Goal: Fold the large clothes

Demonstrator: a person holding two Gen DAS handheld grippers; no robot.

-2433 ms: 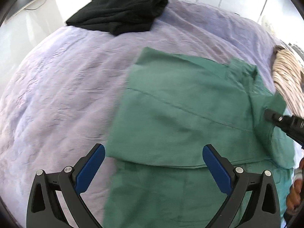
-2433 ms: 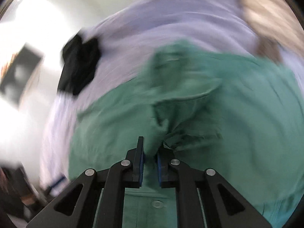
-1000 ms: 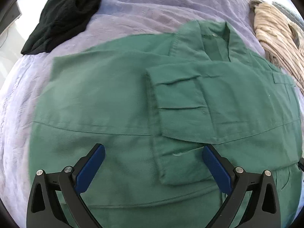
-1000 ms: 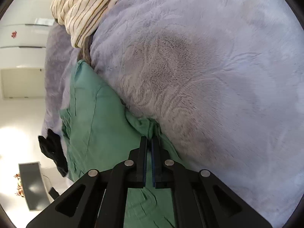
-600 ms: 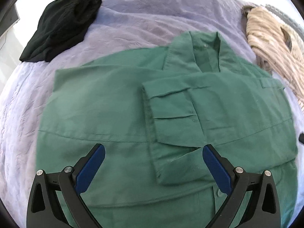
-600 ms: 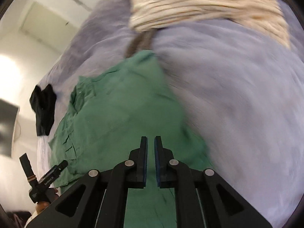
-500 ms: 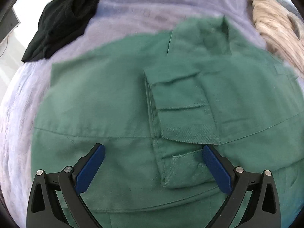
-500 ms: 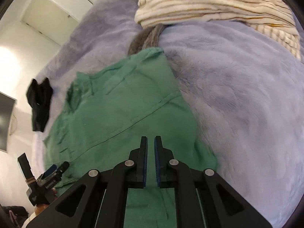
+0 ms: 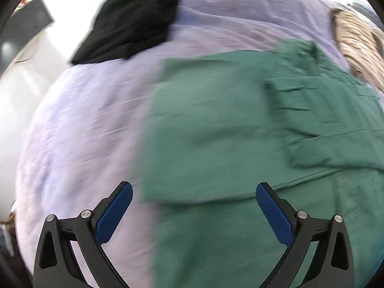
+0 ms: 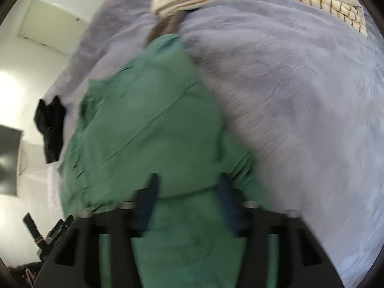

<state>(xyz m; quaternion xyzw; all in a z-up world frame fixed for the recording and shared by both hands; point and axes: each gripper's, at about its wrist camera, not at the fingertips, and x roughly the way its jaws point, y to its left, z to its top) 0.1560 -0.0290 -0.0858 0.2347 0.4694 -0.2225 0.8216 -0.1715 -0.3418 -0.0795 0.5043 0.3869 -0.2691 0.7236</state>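
A large green shirt [image 9: 216, 132] lies flat on a lilac blanket [image 9: 84, 120], with one sleeve [image 9: 324, 110] folded across its front. My left gripper [image 9: 194, 206] hovers open above the shirt's left edge, holding nothing. The right wrist view is blurred. There the shirt [image 10: 148, 124] runs from the bottom up to the middle. My right gripper [image 10: 188, 196] hangs over the shirt's near part with its jaws opening. The cloth lies under the jaws, and the pads are not pressing on it.
A black folded garment [image 9: 129, 24] lies at the far left of the bed and also shows in the right wrist view [image 10: 50, 129]. A beige striped garment [image 9: 355, 38] lies at the far right. A dark screen [image 9: 26, 26] stands beyond the bed's left side.
The left gripper has swung left, so the shirt's left edge and bare blanket now lie under it. The right gripper's jaws, shut before, have parted, and the cloth is no longer pinched.
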